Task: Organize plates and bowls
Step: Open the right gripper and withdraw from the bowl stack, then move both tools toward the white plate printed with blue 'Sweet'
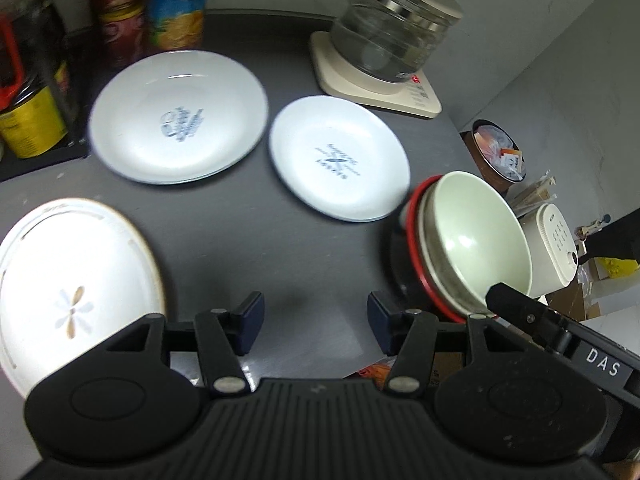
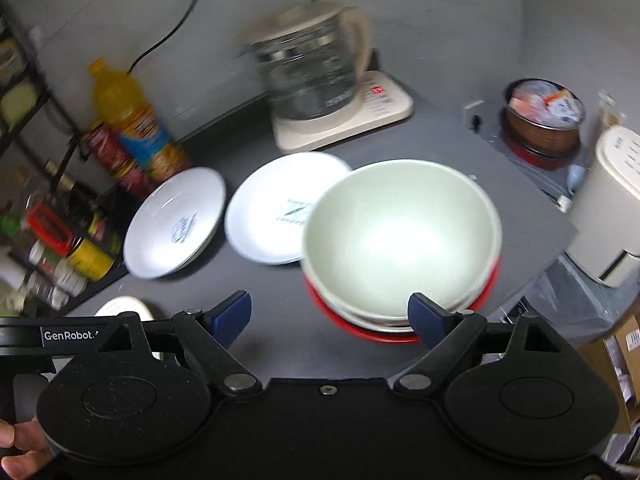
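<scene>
While both your grippers hang empty above the dark countertop (image 1: 248,224), settle which pile you are building. The left gripper (image 1: 315,322) has its jaws spread wide over bare surface; the right gripper (image 2: 330,316) is also wide, one blue fingertip (image 2: 426,316) overlapping the rim of the nested bowls.

The pale green bowl (image 2: 400,236) already sits atop a stack whose lowest piece is a red bowl (image 2: 360,330), near the counter's right edge. Three plates lie apart: the large white plate (image 1: 178,116), the smaller white plate (image 1: 340,158) just beside it, and the flower-patterned plate (image 1: 76,280) nearest your left gripper.

I judge the plates come next. Pinch a rim, not the flat; tilt the plate slightly before lifting, and keep clear of the glass kettle (image 1: 394,36).
</scene>
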The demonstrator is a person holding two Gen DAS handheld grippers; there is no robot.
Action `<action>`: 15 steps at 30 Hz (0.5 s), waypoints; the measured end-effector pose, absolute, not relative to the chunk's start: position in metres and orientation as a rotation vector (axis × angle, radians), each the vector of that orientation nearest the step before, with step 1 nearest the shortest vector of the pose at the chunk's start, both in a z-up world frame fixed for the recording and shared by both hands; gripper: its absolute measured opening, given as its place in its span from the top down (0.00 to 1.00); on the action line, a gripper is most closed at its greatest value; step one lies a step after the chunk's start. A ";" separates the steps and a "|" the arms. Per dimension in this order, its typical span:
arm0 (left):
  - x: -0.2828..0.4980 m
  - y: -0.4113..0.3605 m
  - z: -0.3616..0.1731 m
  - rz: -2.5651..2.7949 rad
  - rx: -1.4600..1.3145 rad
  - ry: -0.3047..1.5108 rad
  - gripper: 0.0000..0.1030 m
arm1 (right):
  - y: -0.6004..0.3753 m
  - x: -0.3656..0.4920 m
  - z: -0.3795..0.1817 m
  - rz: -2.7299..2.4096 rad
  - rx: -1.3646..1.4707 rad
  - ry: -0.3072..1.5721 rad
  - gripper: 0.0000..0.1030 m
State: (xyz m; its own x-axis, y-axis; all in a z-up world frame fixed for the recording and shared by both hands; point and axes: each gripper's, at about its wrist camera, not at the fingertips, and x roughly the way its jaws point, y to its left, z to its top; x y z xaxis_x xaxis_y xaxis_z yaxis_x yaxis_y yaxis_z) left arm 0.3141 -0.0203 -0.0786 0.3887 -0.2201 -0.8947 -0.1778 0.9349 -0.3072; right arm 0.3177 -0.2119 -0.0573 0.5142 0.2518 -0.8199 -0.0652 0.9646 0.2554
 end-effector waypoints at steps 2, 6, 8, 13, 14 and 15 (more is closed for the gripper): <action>0.306 -0.011 -0.079 -0.007 -0.398 1.176 0.47 | -0.201 0.319 -0.057 0.223 0.192 1.022 0.17; 0.292 0.010 -0.079 0.052 -0.429 1.170 0.47 | -0.179 0.324 -0.057 0.299 0.161 1.029 0.11; 0.286 0.019 -0.080 0.081 -0.442 1.169 0.47 | -0.168 0.328 -0.057 0.342 0.145 1.034 0.10; 0.276 0.039 -0.081 0.181 -0.466 1.160 0.46 | -0.144 0.342 -0.061 0.455 0.081 1.053 0.07; 0.275 0.042 -0.081 0.203 -0.472 1.158 0.46 | -0.139 0.346 -0.062 0.483 0.068 1.056 0.07; 0.274 0.045 -0.081 0.223 -0.477 1.155 0.45 | -0.137 0.349 -0.062 0.507 0.057 1.060 0.07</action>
State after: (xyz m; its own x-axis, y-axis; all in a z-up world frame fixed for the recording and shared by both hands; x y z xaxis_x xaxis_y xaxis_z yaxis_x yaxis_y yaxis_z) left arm 0.2742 0.0451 -0.0812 0.3959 -0.0731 -0.9154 -0.4082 0.8789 -0.2468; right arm 0.3486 -0.1366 -0.0624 0.3854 0.4247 -0.8192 -0.3706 0.8843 0.2841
